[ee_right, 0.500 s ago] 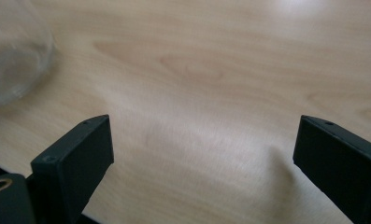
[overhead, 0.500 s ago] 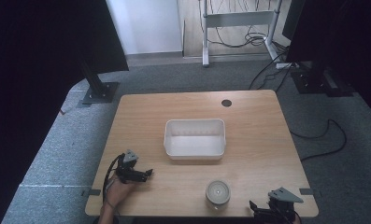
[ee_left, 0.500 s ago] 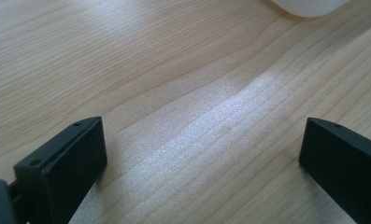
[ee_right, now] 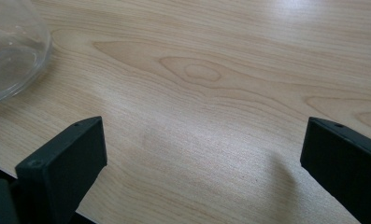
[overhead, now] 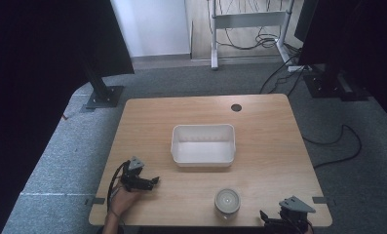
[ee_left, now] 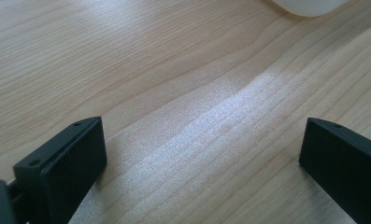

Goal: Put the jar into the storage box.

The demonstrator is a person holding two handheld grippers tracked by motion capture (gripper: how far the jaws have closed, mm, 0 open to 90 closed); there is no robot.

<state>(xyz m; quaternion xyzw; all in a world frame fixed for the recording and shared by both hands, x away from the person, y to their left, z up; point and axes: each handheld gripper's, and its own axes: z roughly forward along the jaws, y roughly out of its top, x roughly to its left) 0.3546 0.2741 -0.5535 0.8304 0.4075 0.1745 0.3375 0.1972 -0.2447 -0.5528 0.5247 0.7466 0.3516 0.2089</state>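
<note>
Holding both grippers wide open and empty, left gripper [overhead: 154, 180] and right gripper [overhead: 264, 215], you look ready to grab the glass jar [overhead: 227, 201] near the white tub [overhead: 203, 158].

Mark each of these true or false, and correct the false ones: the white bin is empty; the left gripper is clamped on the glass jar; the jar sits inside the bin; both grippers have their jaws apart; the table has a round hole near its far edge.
1. The white bin is empty. True.
2. The left gripper is clamped on the glass jar. False: its jaws stand apart over bare wooden table, well away from the jar.
3. The jar sits inside the bin. False: it stands on the table nearer the person.
4. Both grippers have their jaws apart. True: the right gripper is open too.
5. The table has a round hole near its far edge. True.
</note>
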